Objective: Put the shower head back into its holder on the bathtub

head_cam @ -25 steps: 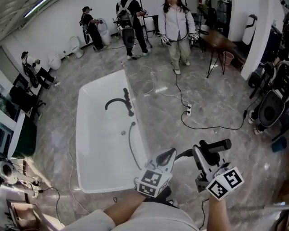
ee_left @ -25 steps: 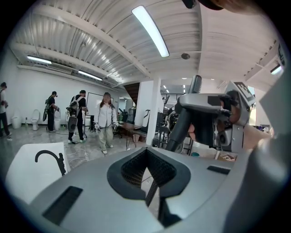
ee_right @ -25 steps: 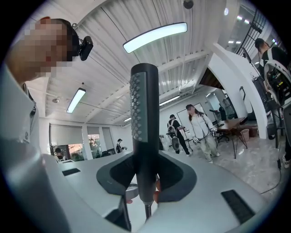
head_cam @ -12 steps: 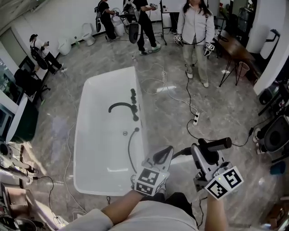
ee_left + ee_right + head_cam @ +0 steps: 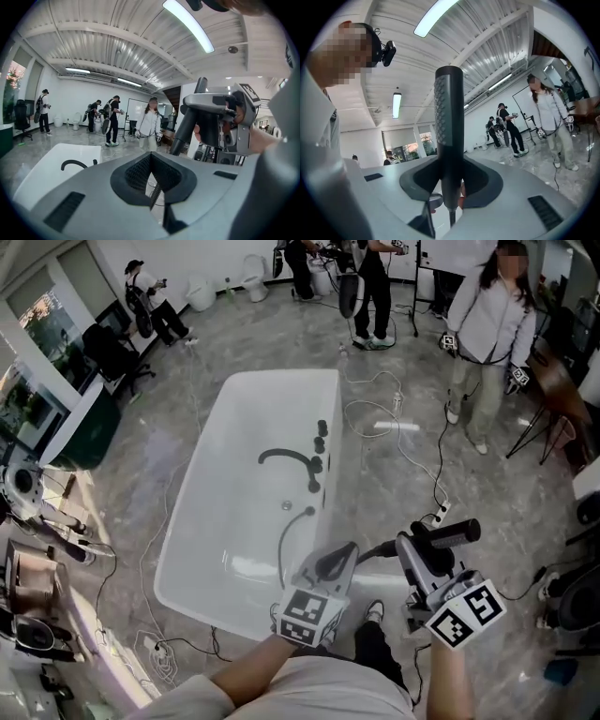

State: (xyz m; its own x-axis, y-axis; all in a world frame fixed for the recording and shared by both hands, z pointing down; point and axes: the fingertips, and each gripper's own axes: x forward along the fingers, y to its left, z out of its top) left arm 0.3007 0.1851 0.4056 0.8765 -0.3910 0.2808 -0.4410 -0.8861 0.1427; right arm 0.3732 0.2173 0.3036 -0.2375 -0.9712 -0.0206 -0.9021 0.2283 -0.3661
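Observation:
A white bathtub (image 5: 202, 474) lies ahead, with a black curved faucet (image 5: 281, 457) and black knobs (image 5: 319, 442) on its right rim. A black hose (image 5: 281, 545) runs from the rim down to my grippers at the tub's near right corner. My left gripper (image 5: 345, 557) is shut on the ribbed hose (image 5: 153, 197), which shows pinched low between its pads. Just to its right, my right gripper (image 5: 424, 545) is shut on the black shower head (image 5: 448, 538). In the right gripper view the shower head (image 5: 449, 117) stands upright between the jaws. I cannot pick out the holder.
Cables and a white power strip (image 5: 439, 514) lie on the grey floor right of the tub. A person (image 5: 487, 324) stands at the back right and several more work further back. Racks and equipment line the left wall (image 5: 37, 521). A dark table (image 5: 553, 381) stands far right.
The whole view has swung, so the tub now lies more central and angled. Both grippers travelled sideways together along the tub's near end. Both grips are unchanged.

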